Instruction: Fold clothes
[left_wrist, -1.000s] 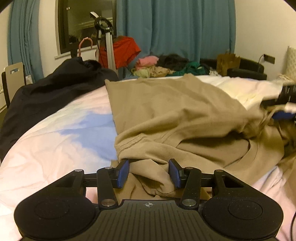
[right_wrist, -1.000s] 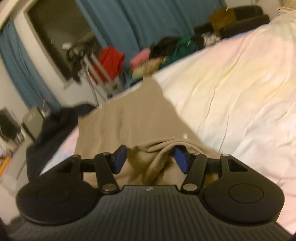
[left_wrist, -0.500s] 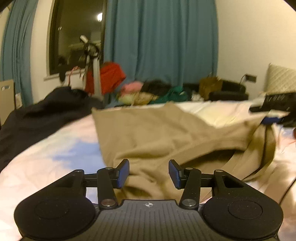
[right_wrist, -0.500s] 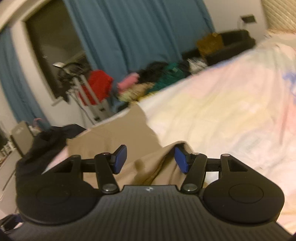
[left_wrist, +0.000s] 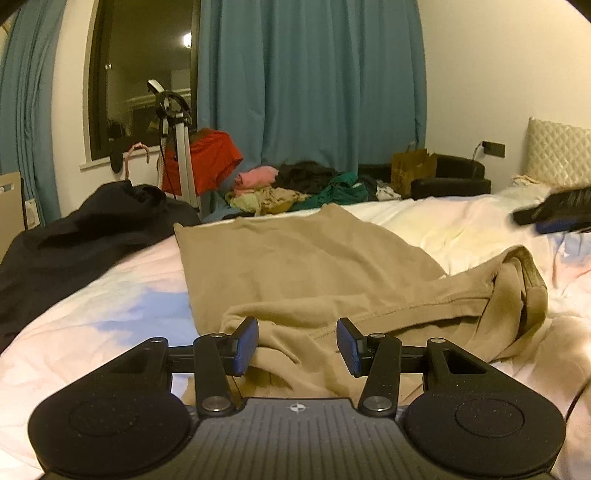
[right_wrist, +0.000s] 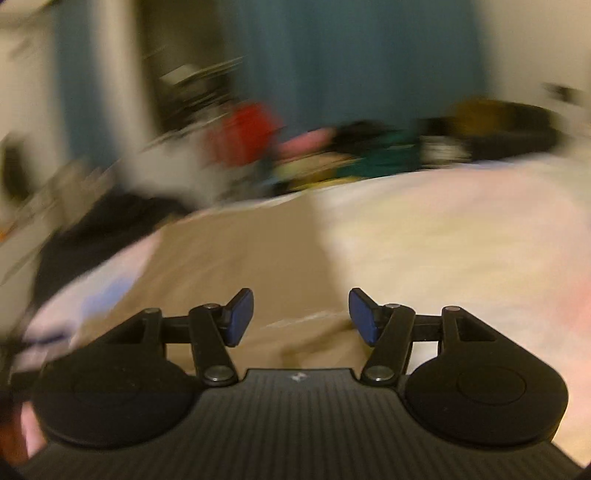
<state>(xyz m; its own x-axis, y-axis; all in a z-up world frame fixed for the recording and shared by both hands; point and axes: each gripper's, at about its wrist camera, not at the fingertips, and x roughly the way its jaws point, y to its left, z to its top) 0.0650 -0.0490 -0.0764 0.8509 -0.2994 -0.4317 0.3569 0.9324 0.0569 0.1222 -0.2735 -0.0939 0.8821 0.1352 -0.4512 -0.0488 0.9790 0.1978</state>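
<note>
While my left claw hangs spread just over the near bunched edge of the tan garment, gripping nothing, that garment lies partly flat across the bed, its right side rumpled; my right claw is spread too, above the same blurred cloth

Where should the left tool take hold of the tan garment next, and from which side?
Probably the bunched near hem fold of the tan garment, approached straight ahead from the near edge: it rises off the bed sheet right before the open left tool.
</note>
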